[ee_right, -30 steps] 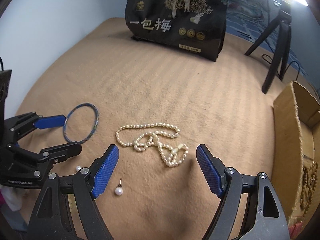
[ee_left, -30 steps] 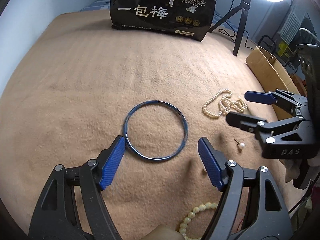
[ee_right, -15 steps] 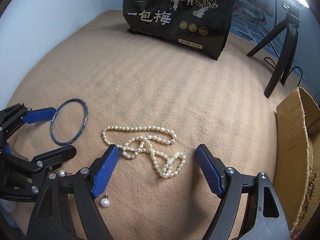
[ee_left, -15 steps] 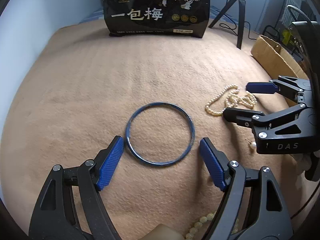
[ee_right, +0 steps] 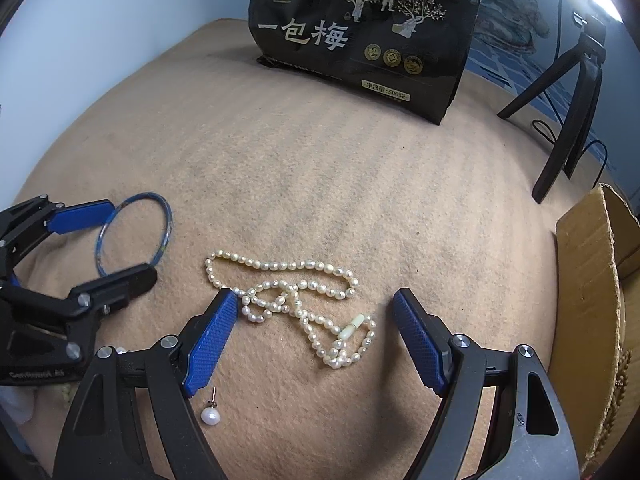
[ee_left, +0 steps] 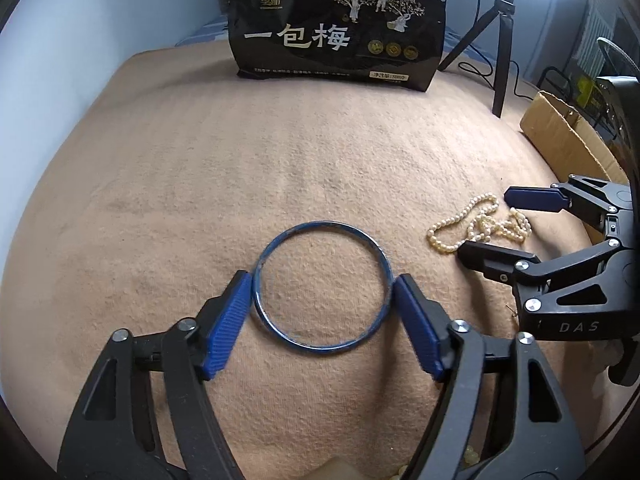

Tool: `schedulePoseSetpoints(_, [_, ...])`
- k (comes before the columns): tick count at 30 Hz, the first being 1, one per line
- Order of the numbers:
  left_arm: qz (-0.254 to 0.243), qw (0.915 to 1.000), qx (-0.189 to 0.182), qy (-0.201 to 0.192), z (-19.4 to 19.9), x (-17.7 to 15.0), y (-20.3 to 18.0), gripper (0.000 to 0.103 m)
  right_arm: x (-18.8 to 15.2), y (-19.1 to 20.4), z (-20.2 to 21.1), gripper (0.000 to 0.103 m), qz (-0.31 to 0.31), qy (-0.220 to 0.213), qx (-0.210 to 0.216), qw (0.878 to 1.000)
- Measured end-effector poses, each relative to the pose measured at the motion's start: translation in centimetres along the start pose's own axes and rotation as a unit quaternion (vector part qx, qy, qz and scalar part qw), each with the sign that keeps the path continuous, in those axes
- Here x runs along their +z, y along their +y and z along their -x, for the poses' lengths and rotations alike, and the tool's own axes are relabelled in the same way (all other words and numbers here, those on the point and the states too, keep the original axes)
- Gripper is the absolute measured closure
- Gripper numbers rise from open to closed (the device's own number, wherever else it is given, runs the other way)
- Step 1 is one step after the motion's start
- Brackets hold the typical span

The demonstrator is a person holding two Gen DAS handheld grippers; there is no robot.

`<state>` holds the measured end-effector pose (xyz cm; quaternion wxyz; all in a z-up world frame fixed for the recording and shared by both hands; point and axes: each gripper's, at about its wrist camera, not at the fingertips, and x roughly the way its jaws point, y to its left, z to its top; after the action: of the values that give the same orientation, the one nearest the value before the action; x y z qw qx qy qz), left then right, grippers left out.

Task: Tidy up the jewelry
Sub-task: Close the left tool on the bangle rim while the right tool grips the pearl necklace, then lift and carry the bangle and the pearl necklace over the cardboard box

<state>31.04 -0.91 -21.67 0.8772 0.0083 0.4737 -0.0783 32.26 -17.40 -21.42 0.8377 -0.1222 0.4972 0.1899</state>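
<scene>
The left tongs (ee_left: 322,292) have just been narrowed around the blue bangle (ee_left: 322,288), flanked but seemingly not yet clamped; the right tongs (ee_right: 314,312) are held apart over the pearl necklace (ee_right: 296,300). Pickup is judged imminent.

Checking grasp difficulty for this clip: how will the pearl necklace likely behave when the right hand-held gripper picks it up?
The necklace lies in loose tangled loops, so it will probably be floppy and dangle when lifted. The right hand-held gripper stands open around only part of it, so the far loop may trail. The round smooth beads might slip between the pads. It looks light.
</scene>
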Motion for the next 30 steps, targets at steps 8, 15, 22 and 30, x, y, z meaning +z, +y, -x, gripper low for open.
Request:
schedulePoseSetpoints(8, [-0.002,1.0,-0.005,-0.005,0.2,-0.1,0.0,0.029,-0.1,0.4,0.2,0.036,0.008,-0.004,0.013,1.0])
schedulePoseSetpoints(15, [0.001,1.0,-0.005,-0.007,0.6,-0.2,0.2,0.029,-0.2,1.0,0.7,0.087,0.012,-0.004,0.026,1.0])
schedulePoseSetpoints(22, [0.004,0.9999,-0.003,-0.017,1.6,-0.1,0.4,0.03,-0.2,1.0,1.0,0.097,0.005,-0.006,0.035,0.999])
schedulePoseSetpoints(30, [0.008,0.9993,-0.005,-0.037,3.7,0.5,0.6,0.03,0.1,0.4,4.2,0.097,-0.015,-0.044,0.049,0.998])
